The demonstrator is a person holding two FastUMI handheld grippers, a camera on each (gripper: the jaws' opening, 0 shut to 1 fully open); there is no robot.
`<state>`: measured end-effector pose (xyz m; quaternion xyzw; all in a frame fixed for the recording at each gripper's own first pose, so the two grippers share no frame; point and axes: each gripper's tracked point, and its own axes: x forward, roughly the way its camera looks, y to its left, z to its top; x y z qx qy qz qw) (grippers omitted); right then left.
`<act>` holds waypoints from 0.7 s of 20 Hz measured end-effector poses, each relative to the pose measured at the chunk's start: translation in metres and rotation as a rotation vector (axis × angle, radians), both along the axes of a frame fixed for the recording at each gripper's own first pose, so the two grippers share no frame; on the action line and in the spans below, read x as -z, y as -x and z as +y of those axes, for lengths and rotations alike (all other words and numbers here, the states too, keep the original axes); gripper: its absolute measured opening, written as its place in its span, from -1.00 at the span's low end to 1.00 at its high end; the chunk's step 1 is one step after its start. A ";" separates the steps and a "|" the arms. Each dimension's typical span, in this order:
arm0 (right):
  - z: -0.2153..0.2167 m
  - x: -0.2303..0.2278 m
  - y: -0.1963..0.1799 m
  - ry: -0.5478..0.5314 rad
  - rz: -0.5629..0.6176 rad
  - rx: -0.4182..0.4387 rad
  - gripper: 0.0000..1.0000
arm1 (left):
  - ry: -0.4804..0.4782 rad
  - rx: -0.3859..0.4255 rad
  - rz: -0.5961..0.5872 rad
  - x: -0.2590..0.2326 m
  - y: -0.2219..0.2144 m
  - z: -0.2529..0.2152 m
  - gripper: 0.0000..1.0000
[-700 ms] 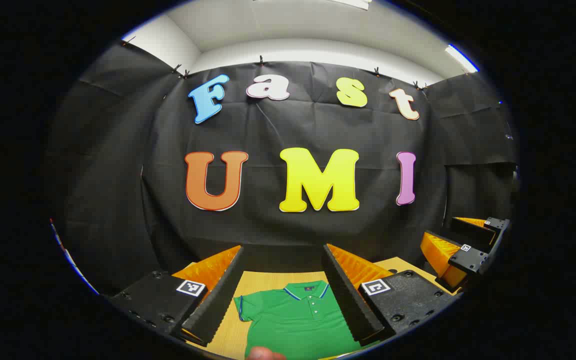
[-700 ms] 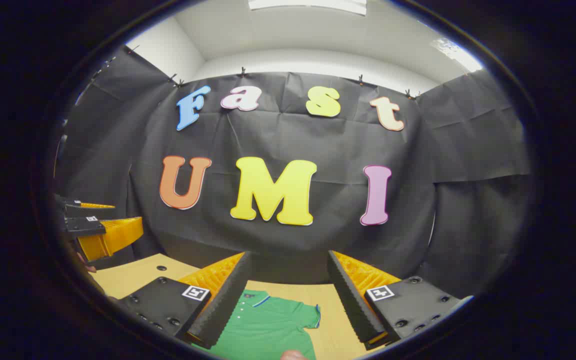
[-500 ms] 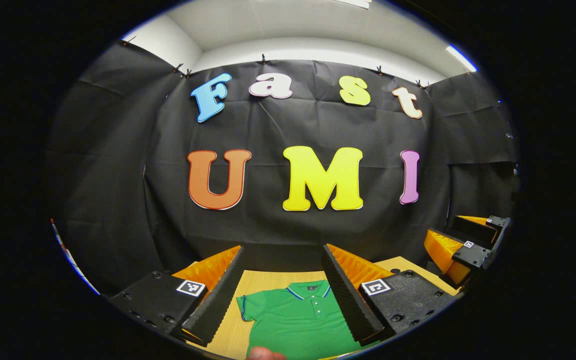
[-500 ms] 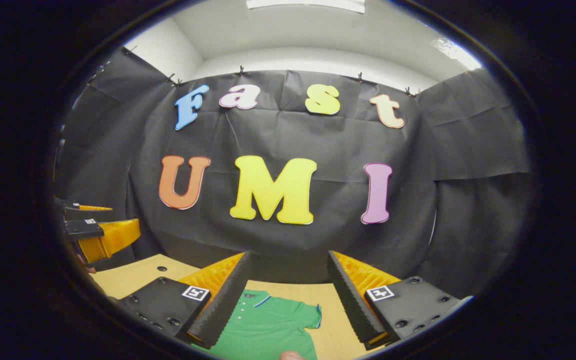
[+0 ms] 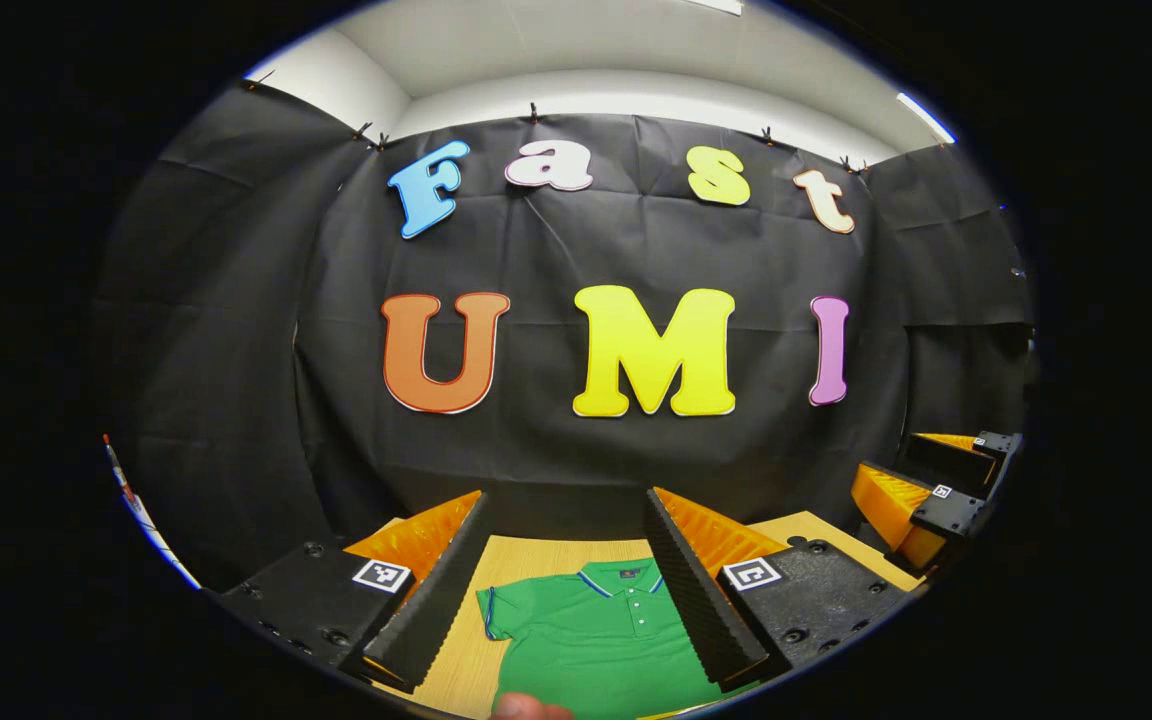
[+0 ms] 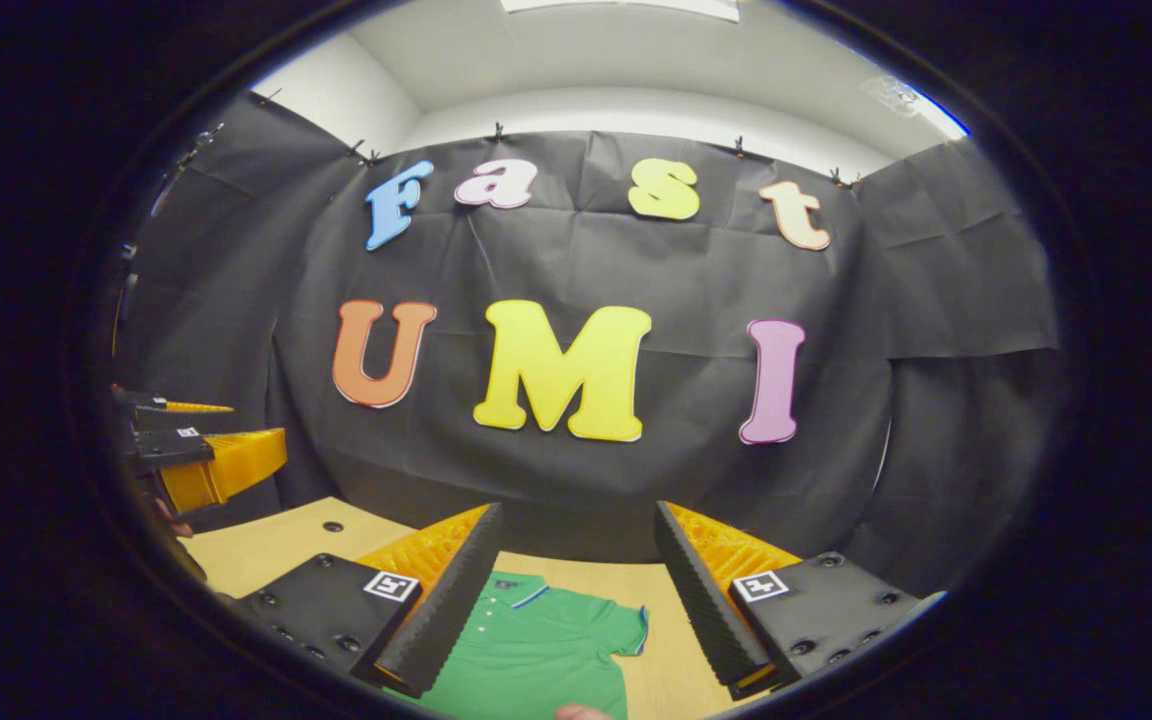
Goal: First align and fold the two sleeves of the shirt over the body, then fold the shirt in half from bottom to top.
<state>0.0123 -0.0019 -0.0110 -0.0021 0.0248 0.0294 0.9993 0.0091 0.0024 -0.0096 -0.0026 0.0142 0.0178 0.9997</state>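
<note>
A green polo shirt (image 5: pixel 591 635) with a blue-trimmed collar lies flat on the wooden table (image 5: pixel 516 555), collar toward the booth wall. In the left gripper view my left gripper (image 5: pixel 566 520) hangs above it, open and holding nothing, with the shirt's left sleeve (image 5: pixel 498 610) between its fingers. In the right gripper view the same shirt (image 6: pixel 526 650) lies below my right gripper (image 6: pixel 576 530), also open and holding nothing, with the other sleeve (image 6: pixel 626 630) in sight. The right gripper (image 5: pixel 936 490) shows far right in the left gripper view; the left gripper (image 6: pixel 196 460) shows far left in the right gripper view.
Black cloth walls close the booth behind and to both sides. Bare wooden table (image 6: pixel 276 545) lies left of the shirt, with small holes in it. A fingertip (image 5: pixel 526 708) shows at the bottom edge.
Both cameras have tilted slightly downward and shifted; a little more of the shirt shows between the fingers. Both grippers stay open.
</note>
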 end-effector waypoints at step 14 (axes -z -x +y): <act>-0.039 0.053 -0.008 -0.002 0.155 0.010 0.96 | 0.016 0.023 0.047 0.029 -0.001 -0.026 0.94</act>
